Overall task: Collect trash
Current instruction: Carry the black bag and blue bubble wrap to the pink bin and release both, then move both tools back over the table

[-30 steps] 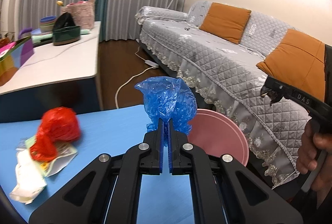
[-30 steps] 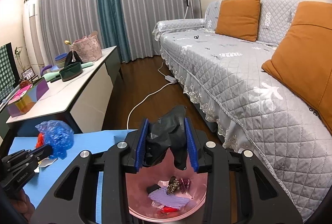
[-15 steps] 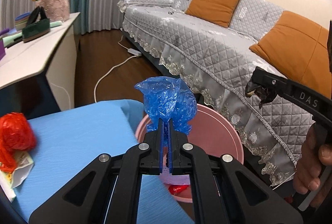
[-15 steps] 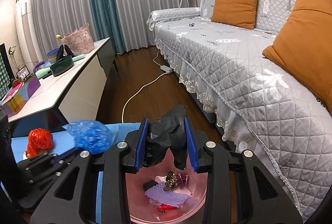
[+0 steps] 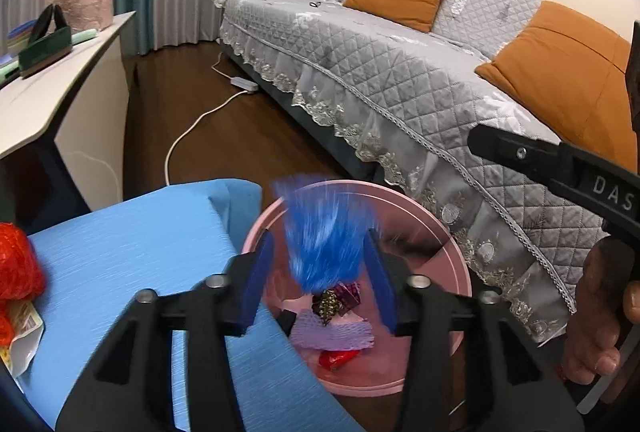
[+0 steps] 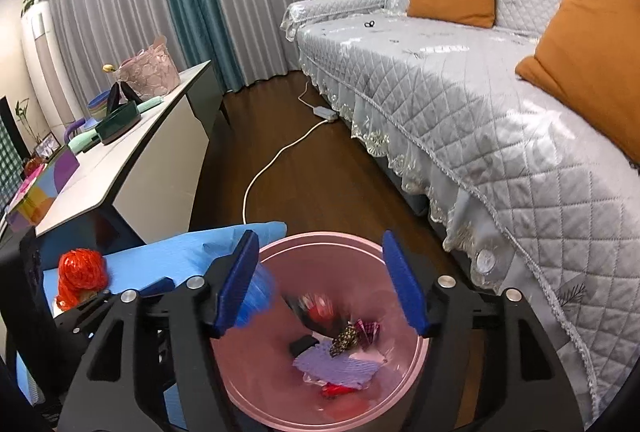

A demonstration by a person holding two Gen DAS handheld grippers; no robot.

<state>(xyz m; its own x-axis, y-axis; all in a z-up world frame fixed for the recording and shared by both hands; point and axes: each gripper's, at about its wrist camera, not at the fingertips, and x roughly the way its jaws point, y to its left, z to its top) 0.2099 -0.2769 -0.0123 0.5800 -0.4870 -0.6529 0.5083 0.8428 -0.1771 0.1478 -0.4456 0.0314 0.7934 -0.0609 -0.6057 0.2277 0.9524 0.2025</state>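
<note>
Left tongs (image 5: 320,272) and right tongs (image 6: 326,284) both hang over the pink bin (image 5: 460,256), each with its blue pads spread apart and clamping nothing. A blue plastic bag (image 5: 324,236), smeared by motion blur, lies between the left pads and appears to be dropping free towards the bin; in the right wrist view it shows as a blue blur (image 6: 260,292) at the bin's left rim (image 6: 280,244). A dark scrap (image 6: 316,312), also blurred, sits in mid-air inside the bin below the right tongs.

Bin contents: a lilac mesh sheet (image 6: 340,368), a small patterned wrapper (image 6: 348,338), a black piece (image 6: 304,344) and something red (image 6: 334,390) at the bottom.

On the blue-covered desk (image 5: 132,252) a crumpled red net bag (image 5: 16,264) rests on a printed wrapper (image 5: 24,324), well apart from the bin.

Handling, as judged: the remaining trash is thin film and mesh, very light, soft and springy, not fragile. A pinch on a bunched fold near the top should hold; slick film may slip from a shallow grip.
</note>
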